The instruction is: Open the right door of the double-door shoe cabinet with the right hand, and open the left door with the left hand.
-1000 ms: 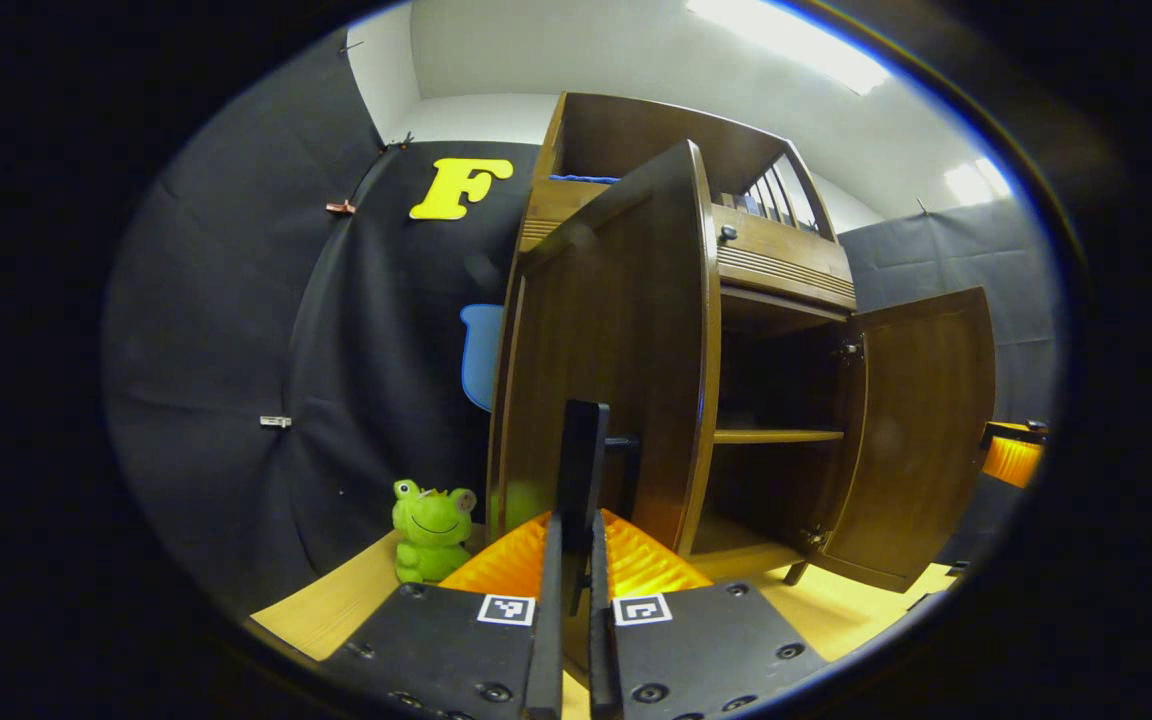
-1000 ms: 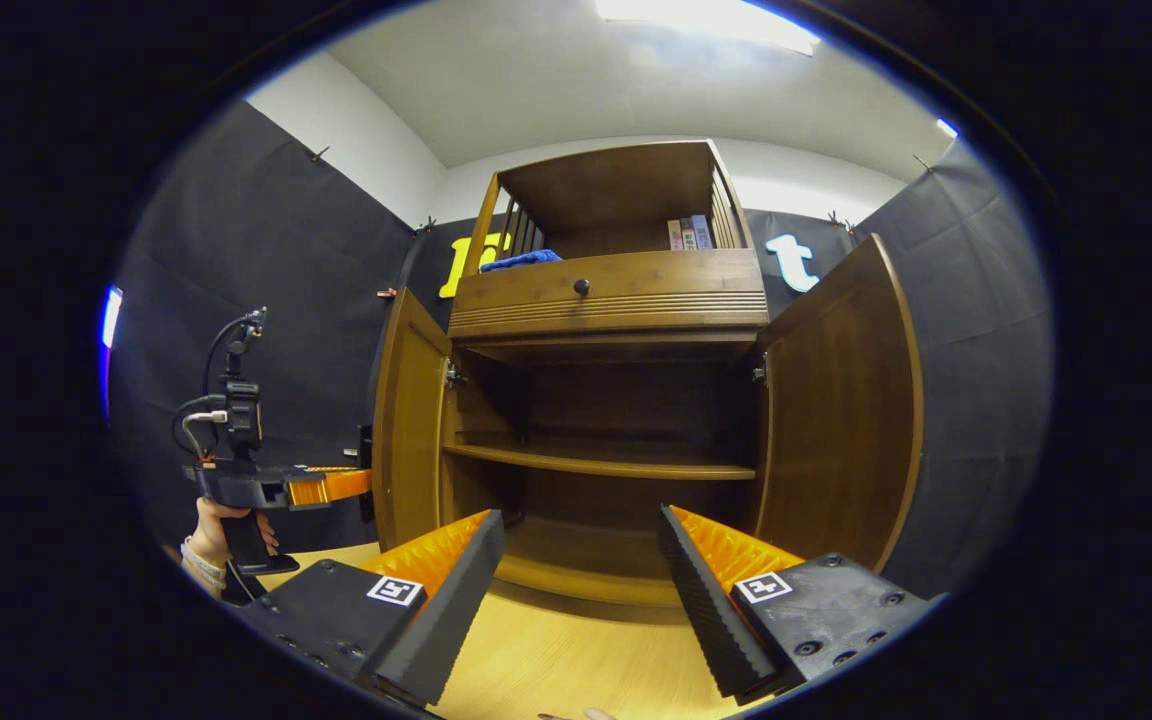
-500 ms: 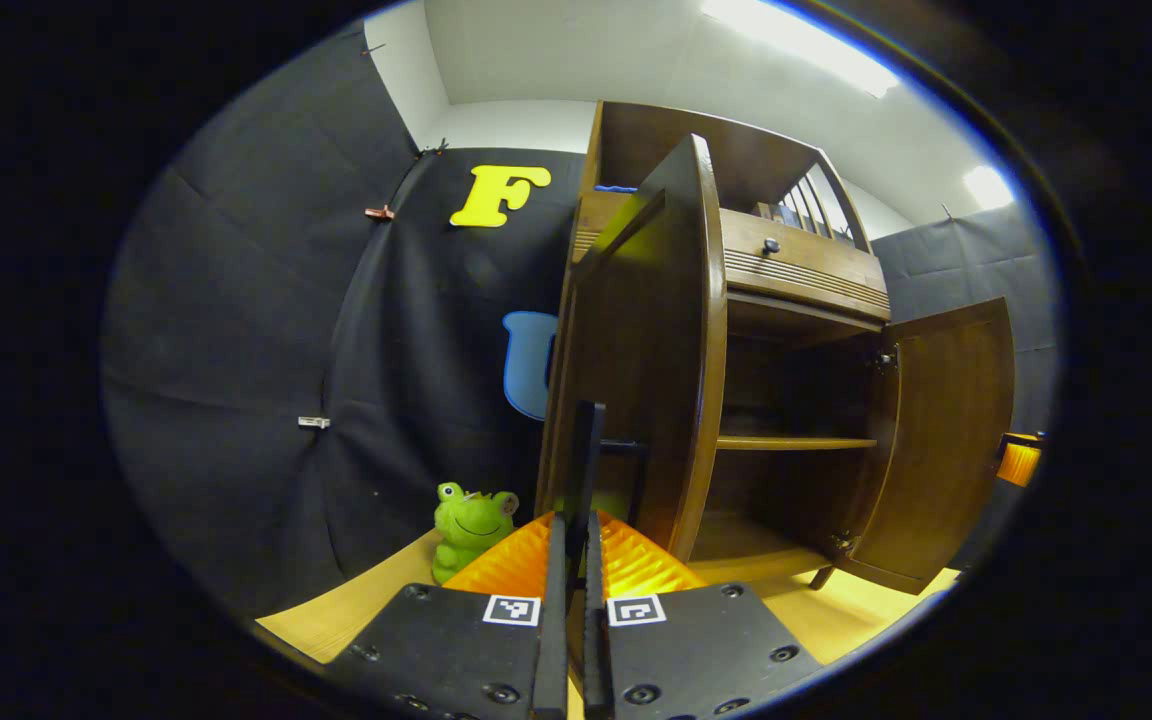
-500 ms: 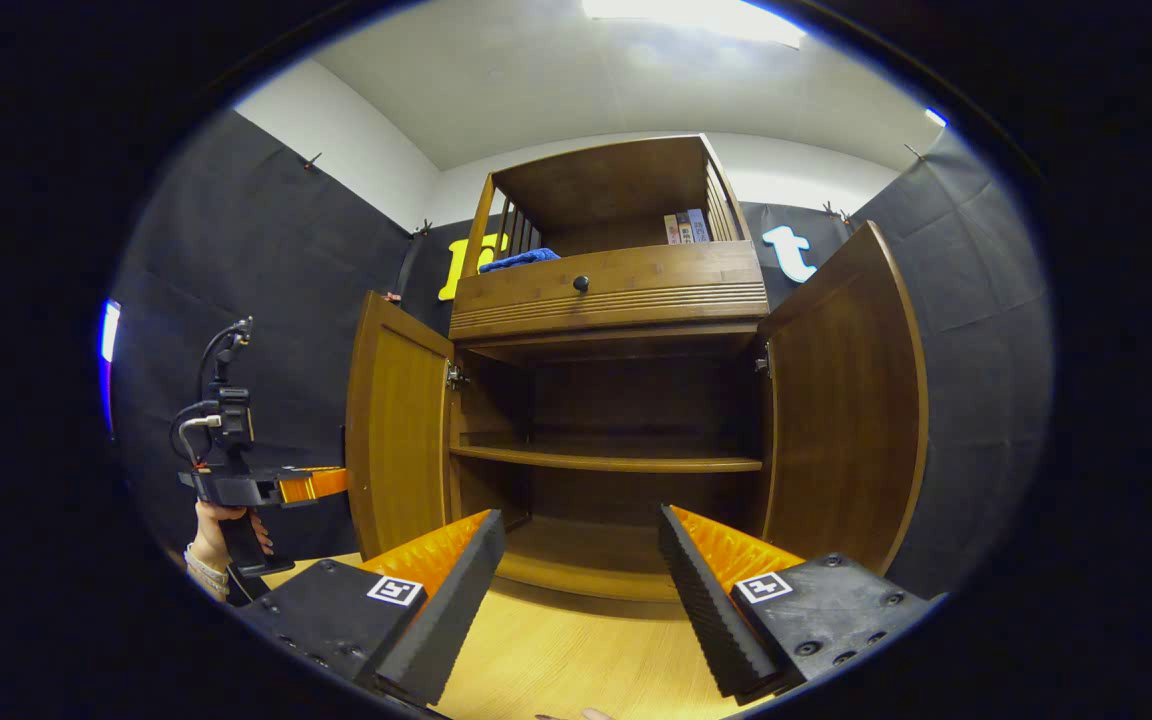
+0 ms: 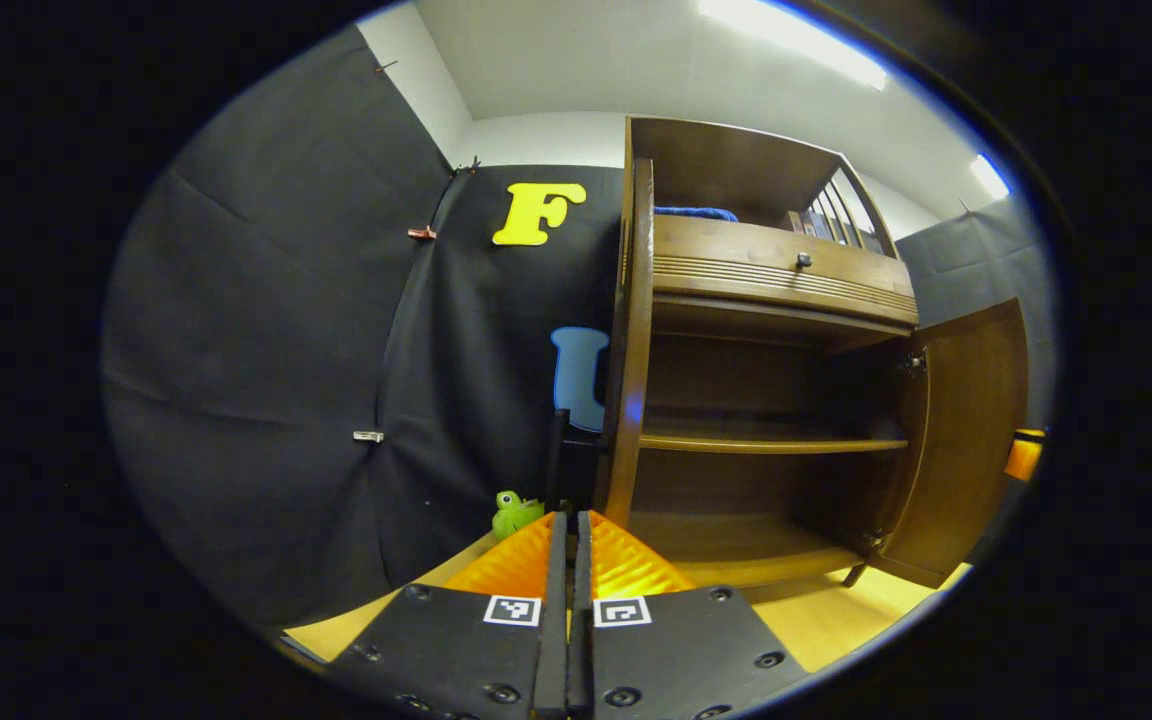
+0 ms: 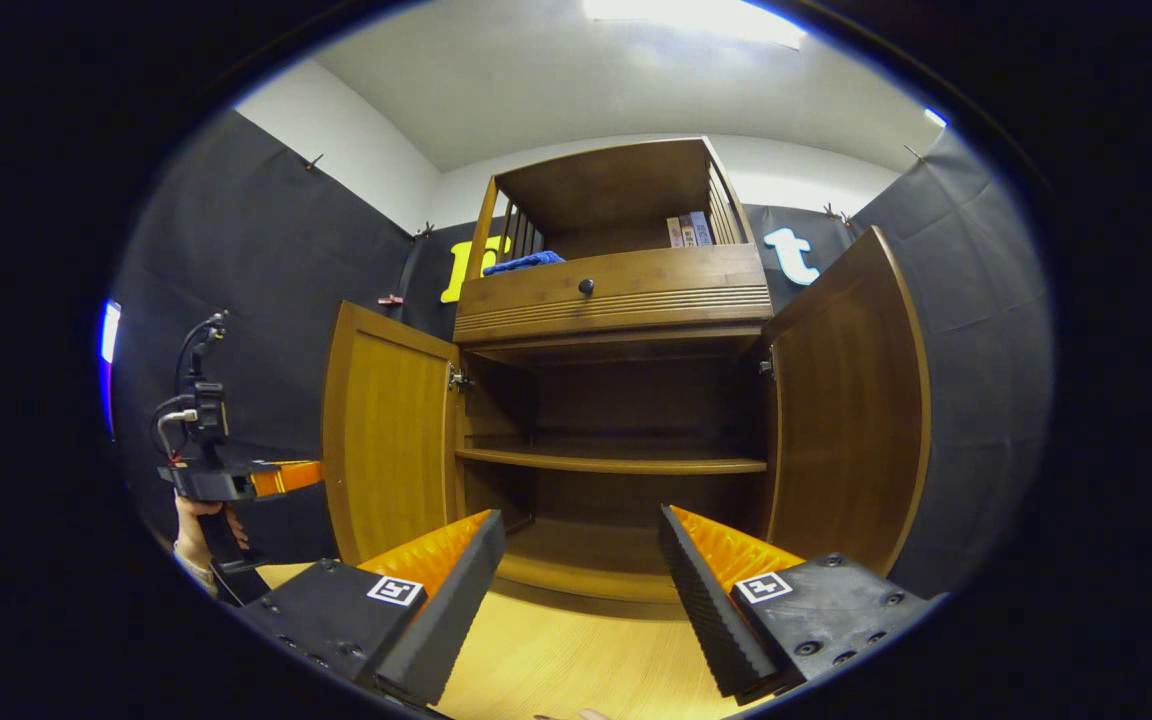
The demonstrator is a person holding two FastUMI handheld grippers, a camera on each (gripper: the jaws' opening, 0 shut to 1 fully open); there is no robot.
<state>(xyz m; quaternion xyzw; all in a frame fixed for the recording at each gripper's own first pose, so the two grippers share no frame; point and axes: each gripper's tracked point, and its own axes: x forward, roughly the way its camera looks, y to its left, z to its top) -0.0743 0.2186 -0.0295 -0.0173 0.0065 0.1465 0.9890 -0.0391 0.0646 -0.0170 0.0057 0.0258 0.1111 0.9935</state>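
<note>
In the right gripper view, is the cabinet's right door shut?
No, the right door stands swung wide open, baring the shelf inside.

My left gripper view sits low at the cabinet's (image 5: 766,270) left front corner, close, facing the left door (image 5: 630,340) edge-on. My right gripper view faces the open front squarely from farther back. Both share its shelves (image 6: 611,462).

left hand-held gripper (image 5: 568,525) fingers pressed together, level, held by a hand (image 6: 192,520); right hand-held gripper (image 6: 581,545) fingers spread wide
</note>
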